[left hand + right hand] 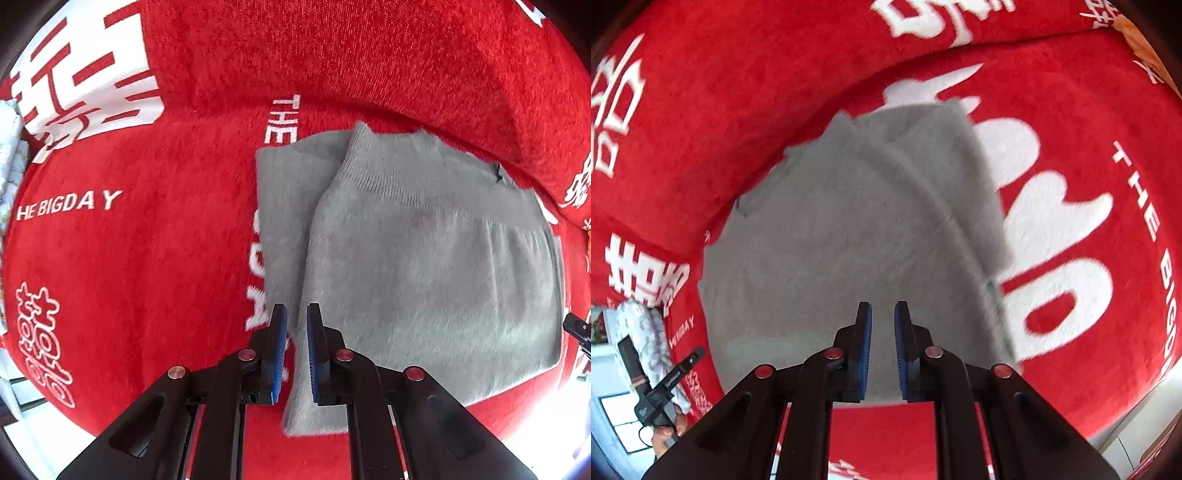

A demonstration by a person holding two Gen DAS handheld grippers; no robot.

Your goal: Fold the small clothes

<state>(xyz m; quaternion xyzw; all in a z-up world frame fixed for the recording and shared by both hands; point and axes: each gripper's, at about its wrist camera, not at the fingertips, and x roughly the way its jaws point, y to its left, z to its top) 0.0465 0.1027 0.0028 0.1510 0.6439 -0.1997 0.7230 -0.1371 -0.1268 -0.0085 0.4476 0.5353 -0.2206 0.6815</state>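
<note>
Garment (424,258): grey, fuzzy knit with a ribbed band; laid flat and part-folded on the blanket, one flap doubled over.
Left gripper (296,347): held above the garment's near edge; fingers nearly together, nothing pinched.
Right gripper (882,347): held over the garment's middle; fingers nearly together, empty.
Blanket (147,258): red plush under the garment, white lettering; judged a soft folding surface.
</note>
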